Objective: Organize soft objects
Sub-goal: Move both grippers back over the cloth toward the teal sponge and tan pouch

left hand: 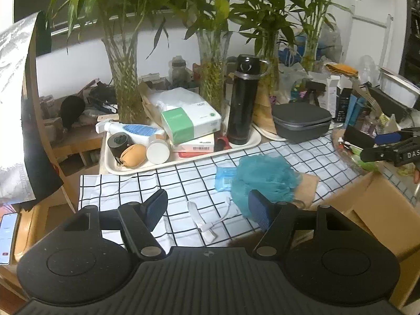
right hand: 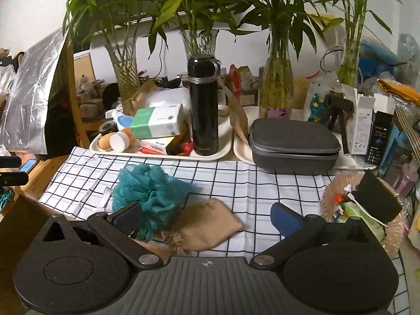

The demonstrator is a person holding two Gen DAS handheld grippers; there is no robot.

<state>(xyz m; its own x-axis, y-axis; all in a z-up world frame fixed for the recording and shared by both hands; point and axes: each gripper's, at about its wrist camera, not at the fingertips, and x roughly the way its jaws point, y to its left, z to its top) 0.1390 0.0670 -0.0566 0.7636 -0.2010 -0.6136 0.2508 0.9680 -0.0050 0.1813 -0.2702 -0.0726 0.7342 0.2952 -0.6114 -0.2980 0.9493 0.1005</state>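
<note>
Here, the left gripper (left hand: 208, 210) is hovering low over the white black-gridded cloth (left hand: 183, 178), jaws standing wide apart and holding nothing. The teal mesh bath puff (left hand: 265, 181) is lying at centre right of the left wrist frame, just beyond the right blue finger pad (left hand: 258, 210), overlapping a flat light-blue packet (left hand: 224, 178) and a tan cloth drawstring pouch (right hand: 207, 223). A white cable (left hand: 204, 223) is lying between the fingers. The right gripper (right hand: 206, 216) is likewise hovering with jaws spread and empty; in its frame the puff is sitting at lower left, behind the left pad, and the pouch is lying at lower centre between the fingers. A black cylindrical flask (right hand: 204, 105) is standing upright on a cream tray (right hand: 162, 155) beyond.
</note>
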